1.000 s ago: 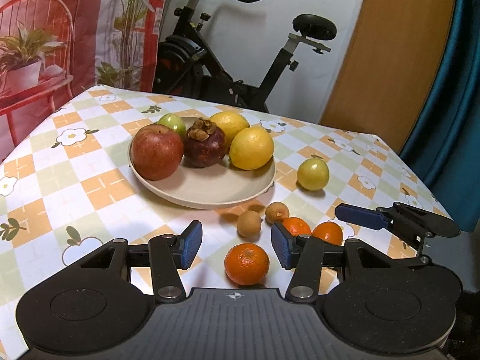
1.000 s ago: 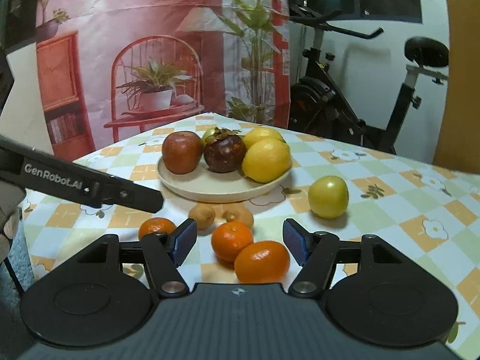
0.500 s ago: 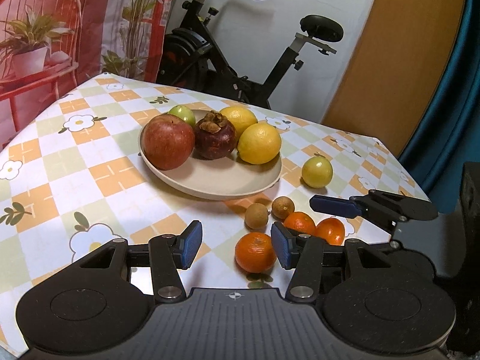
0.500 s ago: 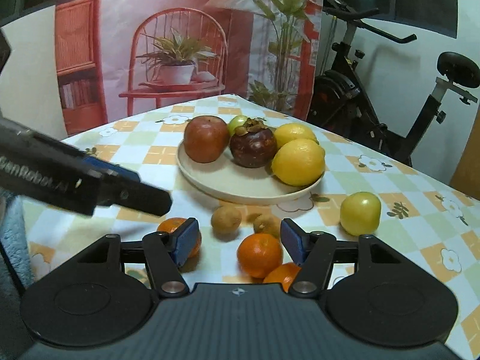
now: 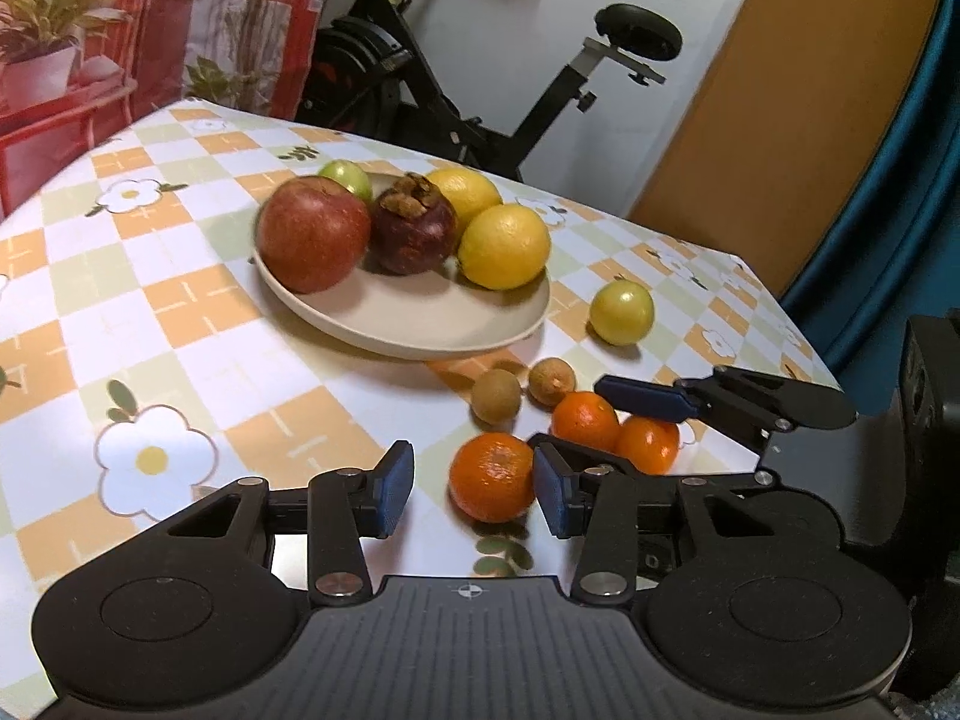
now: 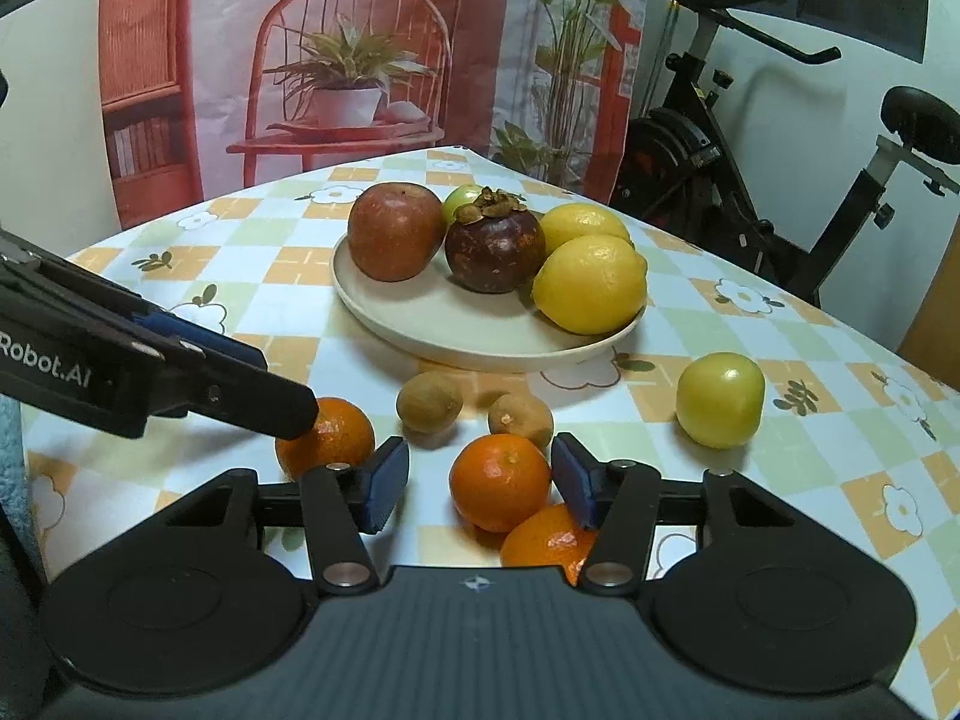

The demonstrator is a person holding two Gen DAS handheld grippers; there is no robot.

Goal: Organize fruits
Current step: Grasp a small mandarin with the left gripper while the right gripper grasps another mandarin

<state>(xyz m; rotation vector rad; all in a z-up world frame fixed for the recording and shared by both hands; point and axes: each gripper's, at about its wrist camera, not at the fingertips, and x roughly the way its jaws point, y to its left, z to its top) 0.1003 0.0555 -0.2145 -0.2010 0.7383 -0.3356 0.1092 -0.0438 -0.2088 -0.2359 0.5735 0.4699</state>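
Both sets of tongs narrower than a second ago and closing now, each around its own mandarin. Left tongs [image 5: 474, 492] nearer the fruit than before: the nearest mandarin [image 5: 492, 484] between the pads, right pad [image 5: 553, 497] touching or nearly touching its skin, left pad [image 5: 393, 495] clear of it — spread, no pinch yet. Right tongs [image 6: 480, 489] shifted forward from the lowest mandarin to the middle mandarin [image 6: 500, 481]: right pad [image 6: 575, 487] just beside it, left pad [image 6: 387, 491] well off — likewise spread, nothing gripped. Probably two grasps about to land at once, with both fruits bound for the plate [image 5: 420, 324].

On that plate already: red apple [image 5: 313, 232], mangosteen [image 5: 413, 230], two lemons, the nearer lemon [image 5: 504, 246] at the rim, and a small green fruit [image 5: 345, 177] at the back. Loose on the checked bench [image 5: 150, 300]: a third mandarin [image 6: 549, 537] touching the middle one and partly under the right pad, two small brown fruits [image 6: 429, 402] near the plate, a yellow-green fruit [image 5: 621, 312] off to one side.

In the way: tongs close together, the left set's finger [image 6: 240, 384] crossing over its mandarin in the right view; the touching mandarin likely to roll when nudged. Free plate space only at the front. Exercise bike [image 5: 480, 90] behind, no concern.
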